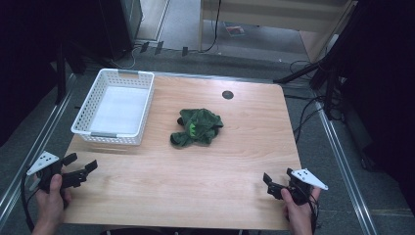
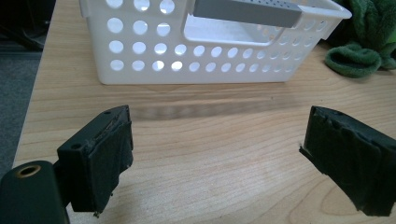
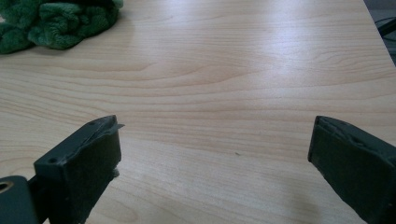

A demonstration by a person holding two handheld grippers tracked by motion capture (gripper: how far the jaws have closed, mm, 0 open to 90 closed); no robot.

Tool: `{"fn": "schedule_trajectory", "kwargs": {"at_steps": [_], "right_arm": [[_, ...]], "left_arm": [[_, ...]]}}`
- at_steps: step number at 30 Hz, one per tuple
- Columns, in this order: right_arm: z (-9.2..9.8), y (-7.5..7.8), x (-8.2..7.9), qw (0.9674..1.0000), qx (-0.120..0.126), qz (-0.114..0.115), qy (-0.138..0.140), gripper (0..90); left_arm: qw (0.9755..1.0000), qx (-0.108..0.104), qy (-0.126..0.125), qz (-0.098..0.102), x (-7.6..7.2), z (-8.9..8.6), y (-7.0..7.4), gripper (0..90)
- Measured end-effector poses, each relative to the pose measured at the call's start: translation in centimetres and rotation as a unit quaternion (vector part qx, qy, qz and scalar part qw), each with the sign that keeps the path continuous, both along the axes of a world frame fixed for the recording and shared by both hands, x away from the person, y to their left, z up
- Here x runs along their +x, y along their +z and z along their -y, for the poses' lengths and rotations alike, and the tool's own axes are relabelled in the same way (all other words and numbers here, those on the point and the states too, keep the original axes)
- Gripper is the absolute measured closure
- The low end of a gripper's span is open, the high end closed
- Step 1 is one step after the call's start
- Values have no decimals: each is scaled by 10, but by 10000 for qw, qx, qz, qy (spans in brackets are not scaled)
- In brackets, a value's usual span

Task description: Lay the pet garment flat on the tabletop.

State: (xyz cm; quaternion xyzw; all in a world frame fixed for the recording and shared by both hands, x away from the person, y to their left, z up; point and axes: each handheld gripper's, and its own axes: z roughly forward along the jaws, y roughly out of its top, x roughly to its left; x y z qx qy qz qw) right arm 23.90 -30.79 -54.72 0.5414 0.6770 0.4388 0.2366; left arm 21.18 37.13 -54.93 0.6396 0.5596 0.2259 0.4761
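Note:
A crumpled dark green cloth (image 1: 197, 127) lies near the middle of the wooden table (image 1: 220, 161). A white perforated basket (image 1: 116, 106) stands at the table's far left, with nothing visible inside it. My left gripper (image 1: 80, 163) hovers at the near left corner, held in a hand, its jaws wide apart over bare wood. In the left gripper view the basket (image 2: 205, 46) is straight ahead and the cloth (image 2: 359, 44) is at the upper right. My right gripper (image 1: 279, 182) is open at the near right edge. The cloth (image 3: 53, 21) shows at the upper left of the right gripper view.
A round dark grommet (image 1: 227, 95) sits in the tabletop near the far edge. Black stands and cables (image 1: 318, 73) crowd the floor to the right. Metal rails (image 1: 342, 161) run along both sides of the table.

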Motion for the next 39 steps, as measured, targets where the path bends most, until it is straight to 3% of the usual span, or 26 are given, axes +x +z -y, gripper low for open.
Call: {"fn": "schedule_trajectory", "kwargs": {"at_steps": [10, 15, 22, 26, 27, 28, 29, 33, 35, 36, 37, 39], "right_arm": [[-3, 1, -1, 9999, -99, 8, -13, 24], [-13, 2, 2, 9999, -81, 41, 122, 24], [-51, 19, 12, 9983, -171, 161, 531, 31], [-80, 28, 24, 9960, -393, 195, 778, 34], [-93, 33, 31, 9955, -339, 193, 865, 36], [-93, 33, 31, 9955, -339, 193, 865, 36], [-107, 39, 39, 9950, -290, 247, 925, 46], [-129, 50, 52, 9936, -274, 264, 1060, 55], [-154, 57, 65, 9923, -381, 273, 1144, 81], [-154, 57, 65, 9923, -381, 273, 1144, 81], [-170, 60, 74, 9906, -490, 278, 1247, 82], [-184, 61, 82, 9891, -575, 269, 1331, 82]], "left_arm": [[9996, 268, 133, 19, -2, 4, 0, 88], [9993, 332, 191, 24, -2, 5, 1, 87], [9991, 394, 158, 31, -4, 6, 0, 88], [9991, 409, 119, 22, -3, 6, 0, 88], [9990, 423, 109, 11, -3, 6, 0, 88], [9990, 438, 107, 7, -3, 6, 0, 88], [9990, 442, 109, 1, -3, 7, 0, 88], [9990, 444, 103, 2, -3, 6, 0, 88], [9990, 441, 106, 2, -3, 6, 0, 88], [9990, 442, 103, 2, -3, 6, 0, 88], [9989, 448, 100, 2, -3, 6, 0, 88], [9989, 452, 102, 2, -3, 6, 0, 88]]}}
